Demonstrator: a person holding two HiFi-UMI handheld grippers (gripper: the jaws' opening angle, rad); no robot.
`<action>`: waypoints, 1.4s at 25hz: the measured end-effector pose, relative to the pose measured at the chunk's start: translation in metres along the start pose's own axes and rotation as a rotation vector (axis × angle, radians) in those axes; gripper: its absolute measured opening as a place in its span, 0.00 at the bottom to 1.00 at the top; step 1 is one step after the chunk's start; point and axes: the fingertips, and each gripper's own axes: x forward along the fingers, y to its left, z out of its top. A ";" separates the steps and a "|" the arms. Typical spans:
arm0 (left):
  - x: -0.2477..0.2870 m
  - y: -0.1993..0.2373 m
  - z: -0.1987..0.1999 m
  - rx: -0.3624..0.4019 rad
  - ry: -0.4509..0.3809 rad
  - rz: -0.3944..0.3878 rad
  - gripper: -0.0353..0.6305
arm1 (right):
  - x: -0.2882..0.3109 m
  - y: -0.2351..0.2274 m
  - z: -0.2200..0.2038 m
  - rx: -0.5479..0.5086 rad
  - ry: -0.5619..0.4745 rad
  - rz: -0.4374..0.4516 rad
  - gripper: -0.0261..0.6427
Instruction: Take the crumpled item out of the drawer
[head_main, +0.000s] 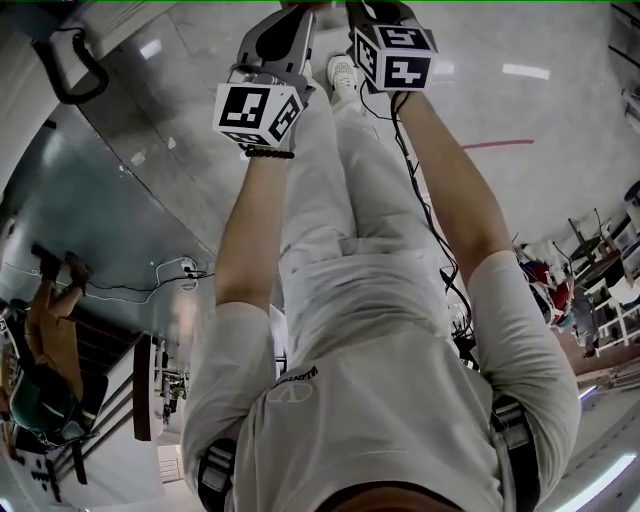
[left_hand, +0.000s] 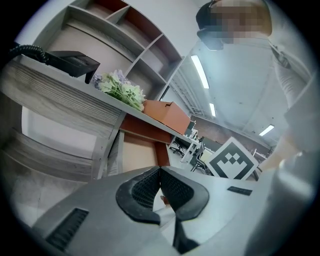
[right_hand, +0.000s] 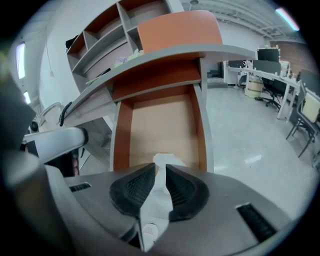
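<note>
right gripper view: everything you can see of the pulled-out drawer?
The open drawer, reddish-brown side walls and pale tan floor, looks like laminated board. It is pulled out from under the curved grey desktop, its floor mostly bare. A white crumpled item shows at its near end, at the tips of the right claw, whose jaws stand apart. Whether the item rests on the floor cannot be told.

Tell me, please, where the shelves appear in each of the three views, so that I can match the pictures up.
Head view: the shelves cannot be made out there.
Left gripper view: the shelves run across the top, left of centre.
Right gripper view: the shelves sit in the upper left.
Shared landmark: the orange desk top, to the right of the shelves in both gripper views.
</note>
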 end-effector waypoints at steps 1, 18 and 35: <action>0.001 0.001 -0.002 -0.001 0.002 -0.001 0.06 | 0.002 -0.002 -0.001 0.001 0.005 -0.007 0.14; 0.002 0.004 -0.005 -0.034 -0.025 -0.034 0.06 | 0.040 -0.017 -0.020 -0.043 0.142 -0.116 0.25; -0.004 0.013 -0.010 -0.056 -0.024 -0.037 0.06 | 0.060 -0.016 -0.016 -0.089 0.157 -0.158 0.24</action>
